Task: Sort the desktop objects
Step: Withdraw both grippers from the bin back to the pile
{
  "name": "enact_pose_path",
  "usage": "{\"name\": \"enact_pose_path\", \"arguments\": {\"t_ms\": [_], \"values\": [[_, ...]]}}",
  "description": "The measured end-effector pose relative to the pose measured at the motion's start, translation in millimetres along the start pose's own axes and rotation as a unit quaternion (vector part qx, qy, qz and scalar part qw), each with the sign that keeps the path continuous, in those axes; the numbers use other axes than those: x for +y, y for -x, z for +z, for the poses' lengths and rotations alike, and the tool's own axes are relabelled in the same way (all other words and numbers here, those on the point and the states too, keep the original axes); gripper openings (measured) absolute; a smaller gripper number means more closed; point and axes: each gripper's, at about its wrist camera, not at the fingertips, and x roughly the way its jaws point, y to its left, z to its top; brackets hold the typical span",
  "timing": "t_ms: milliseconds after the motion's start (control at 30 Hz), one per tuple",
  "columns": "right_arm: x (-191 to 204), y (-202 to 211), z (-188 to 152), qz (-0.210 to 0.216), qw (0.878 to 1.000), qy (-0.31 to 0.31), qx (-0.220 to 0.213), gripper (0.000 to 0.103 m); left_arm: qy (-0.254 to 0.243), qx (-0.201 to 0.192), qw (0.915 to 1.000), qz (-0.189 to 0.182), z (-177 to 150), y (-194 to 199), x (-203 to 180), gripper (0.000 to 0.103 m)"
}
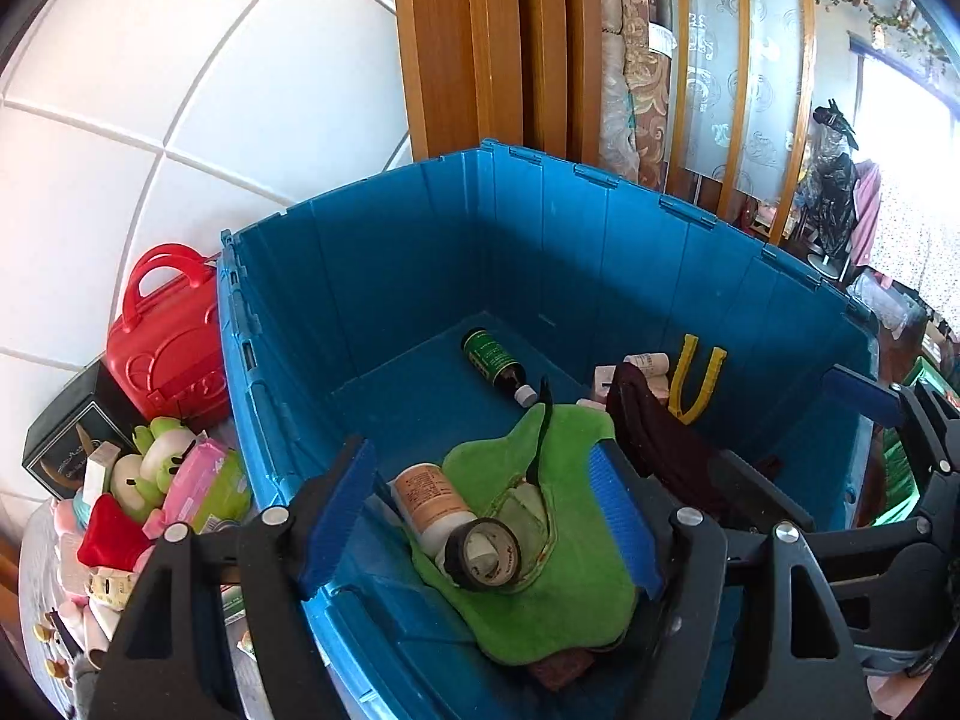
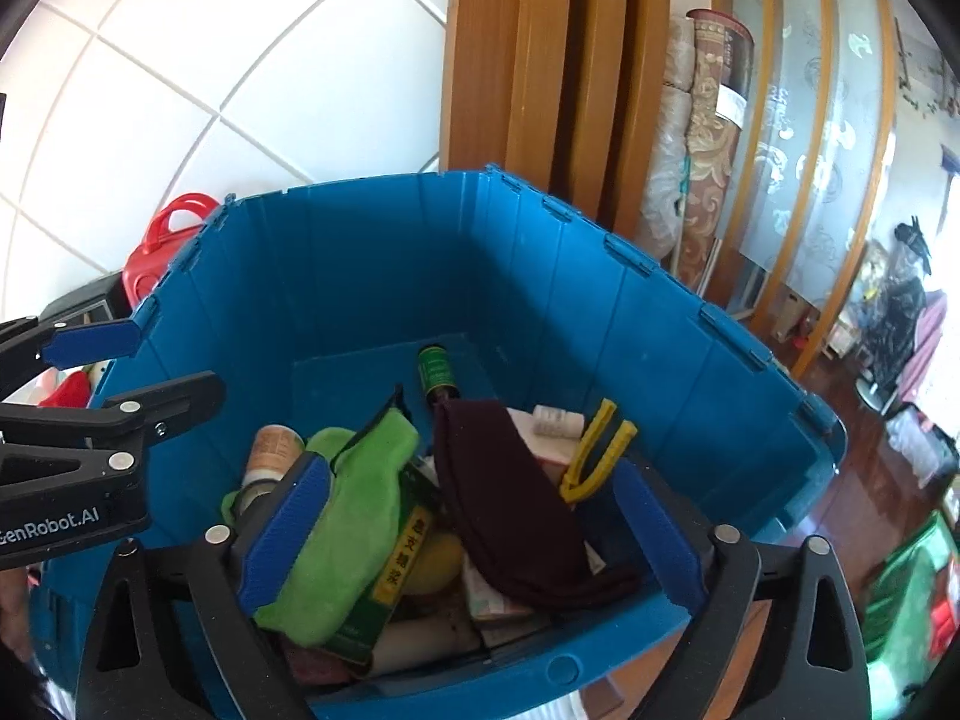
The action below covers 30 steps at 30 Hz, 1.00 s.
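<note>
A big blue bin (image 1: 420, 252) (image 2: 372, 264) holds sorted items: a green cloth (image 1: 564, 588) (image 2: 348, 528), a black tape roll (image 1: 483, 552), a white bottle (image 1: 429, 507), a green-labelled dark bottle (image 1: 495, 360) (image 2: 437, 372), yellow-handled pliers (image 1: 696, 378) (image 2: 594, 450) and a dark maroon cloth (image 1: 654, 438) (image 2: 510, 510). My left gripper (image 1: 480, 516) is open and empty above the bin's near left side. My right gripper (image 2: 468, 534) is open and empty above the bin's near edge. The right gripper's fingers also show in the left wrist view (image 1: 858, 396).
Left of the bin stand a red toy case (image 1: 168, 348), a black box (image 1: 72, 444) and a heap of small toys and packets (image 1: 150, 492). A white tiled wall and wooden door frame (image 1: 480, 42) lie behind. Green items (image 2: 906, 594) sit at right.
</note>
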Motion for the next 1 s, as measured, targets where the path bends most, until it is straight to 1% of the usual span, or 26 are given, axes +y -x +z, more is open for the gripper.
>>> {"name": "enact_pose_path", "arguments": {"t_ms": [67,200,300,433,567,633,733,800,867,933,1000], "values": [[1.6,1.2,-0.3,-0.001,1.000,-0.001,0.000,0.103,0.003,-0.004,1.0000,-0.003,-2.1,4.2,1.9,0.073],[7.4,7.9,1.8,0.003,1.000,-0.001,-0.007,0.103,0.013,-0.022,0.9997,0.002,-9.1,21.3,14.7,0.073],[19.7,19.5,5.0,0.017,1.000,0.005,-0.019,0.103,0.032,-0.041,0.9986,0.012,-20.6,41.3,36.4,0.074],[55.9,41.3,8.2,0.056,0.997,0.031,-0.046,0.103,0.073,-0.052,0.9943,0.057,-47.3,65.7,82.8,0.074],[106.6,54.7,8.8,0.106,0.990,0.072,-0.064,0.103,0.112,-0.051,0.9848,0.123,-86.3,82.3,136.4,0.074],[136.6,58.2,7.0,0.136,0.984,0.096,-0.067,0.103,0.135,-0.036,0.9789,0.149,-109.4,85.7,164.8,0.074],[181.8,59.9,1.8,0.176,0.973,0.132,-0.064,0.103,0.170,-0.009,0.9690,0.179,-145.5,87.7,203.7,0.074],[212.8,58.7,-4.5,0.202,0.965,0.157,-0.057,0.103,0.194,0.010,0.9610,0.197,-171.6,88.5,228.3,0.074],[238.1,55.0,-11.6,0.220,0.958,0.175,-0.049,0.103,0.211,0.025,0.9545,0.210,-193.7,88.6,245.2,0.074],[263.8,45.6,-21.8,0.240,0.952,0.190,-0.029,0.103,0.228,0.043,0.9474,0.221,-217.8,86.3,263.9,0.074],[286.0,33.1,-34.0,0.249,0.947,0.201,-0.006,0.103,0.247,0.064,0.9397,0.228,-242.7,82.0,282.5,0.074]]}}
